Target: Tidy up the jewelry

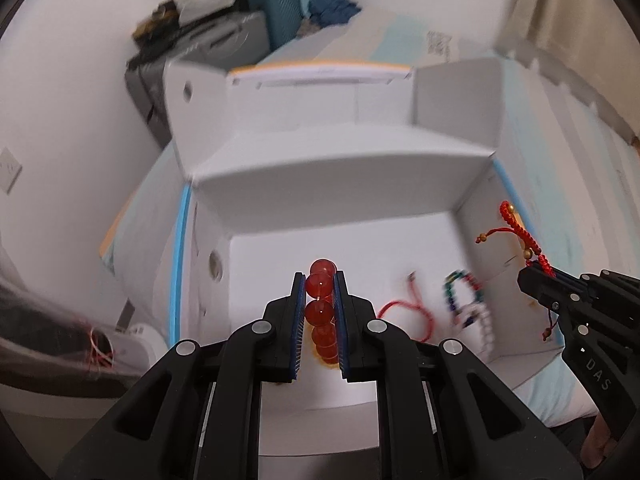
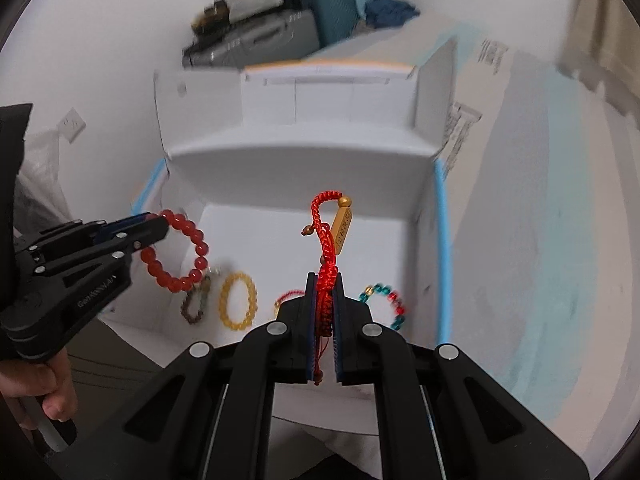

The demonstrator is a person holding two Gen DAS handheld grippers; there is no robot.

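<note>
the left gripper (image 1: 319, 280) has its jaws clamped on the red bead bracelet (image 1: 321, 312), whose loop stands edge-on between the pads in the left wrist view, its long axis running forward along the fingers, top bead poking past the tips. in the right wrist view that bracelet (image 2: 176, 250) shows as a full ring hanging off the gripper's (image 2: 154, 226) tip over the left part of the box.

the right gripper (image 2: 325, 280) has its jaws clamped on the red cord bracelet (image 2: 326, 248); the braid rises upright out of the tips, loops over at the top, and a gold bar charm (image 2: 344, 230) hangs tilted just beside it. its loose cord ends trail back down between the pads.

beyond both grippers sits an open white box (image 2: 420, 216). on its floor lie a brown bead bracelet (image 2: 196, 300), a yellow bead bracelet (image 2: 238, 300) just beside it, a thin red cord (image 2: 290, 295) partly hidden by the right gripper, and a teal and red bead bracelet (image 2: 390, 306) near the right wall.

farther back, suitcases (image 2: 280, 36) stand against the wall, blurred.
</note>
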